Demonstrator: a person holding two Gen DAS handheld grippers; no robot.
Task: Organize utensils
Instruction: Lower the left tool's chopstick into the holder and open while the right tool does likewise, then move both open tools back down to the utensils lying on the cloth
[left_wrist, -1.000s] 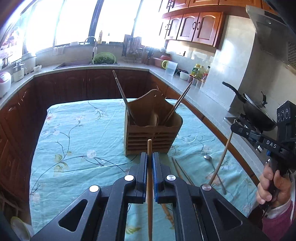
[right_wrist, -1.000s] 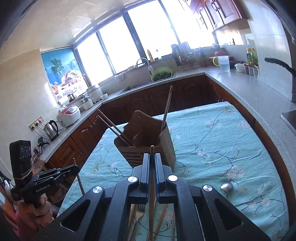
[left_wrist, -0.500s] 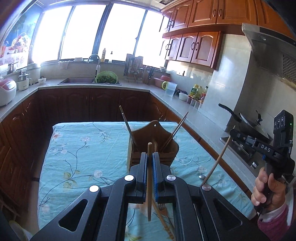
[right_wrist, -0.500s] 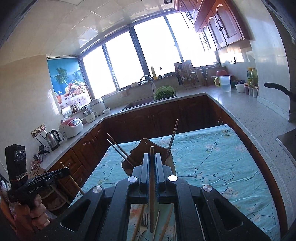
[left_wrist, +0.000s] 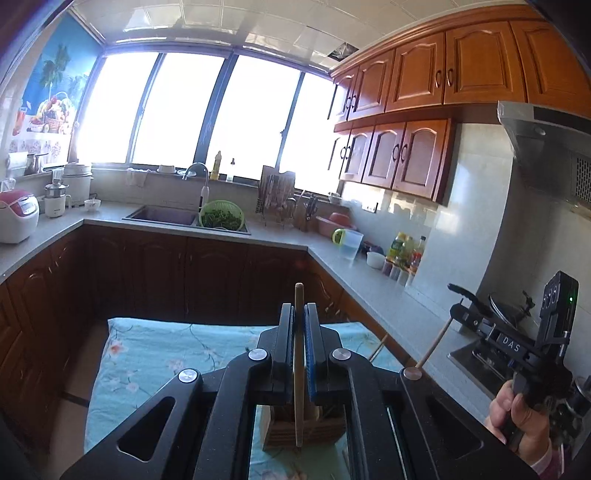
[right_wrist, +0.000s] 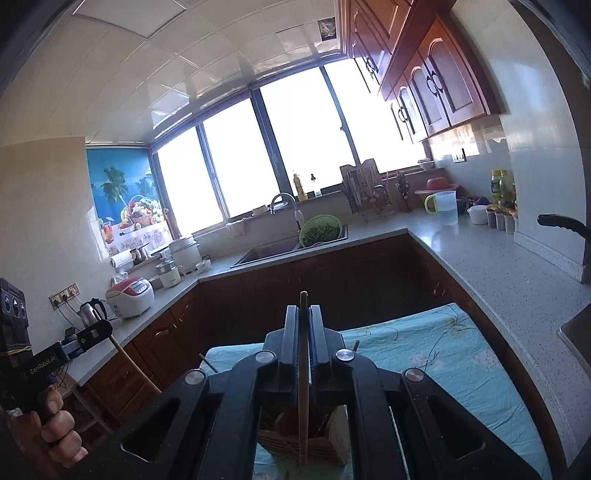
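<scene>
My left gripper (left_wrist: 298, 314) is shut on a wooden chopstick (left_wrist: 298, 365) that hangs down through the jaws over the wooden utensil holder (left_wrist: 303, 428) on the table. My right gripper (right_wrist: 303, 314) is shut on a second wooden chopstick (right_wrist: 303, 387), also hanging over the holder (right_wrist: 295, 439). Each gripper shows in the other's view: the right one (left_wrist: 480, 325) with its chopstick (left_wrist: 434, 345), the left one (right_wrist: 85, 338) with its stick (right_wrist: 125, 358). The holder's inside is mostly hidden by the gripper bodies.
The table has a turquoise floral cloth (left_wrist: 155, 354). Dark cabinets and a grey counter (right_wrist: 498, 266) ring it, with a sink (left_wrist: 162, 214), a green colander (left_wrist: 221, 219), a rice cooker (left_wrist: 16, 216) and a pan handle (right_wrist: 561, 221) at the right.
Both grippers have risen and tilted up with their chopsticks, so the views now show the windows and ceiling. The holder has dropped to the bottom of both views, beneath the jaws.
</scene>
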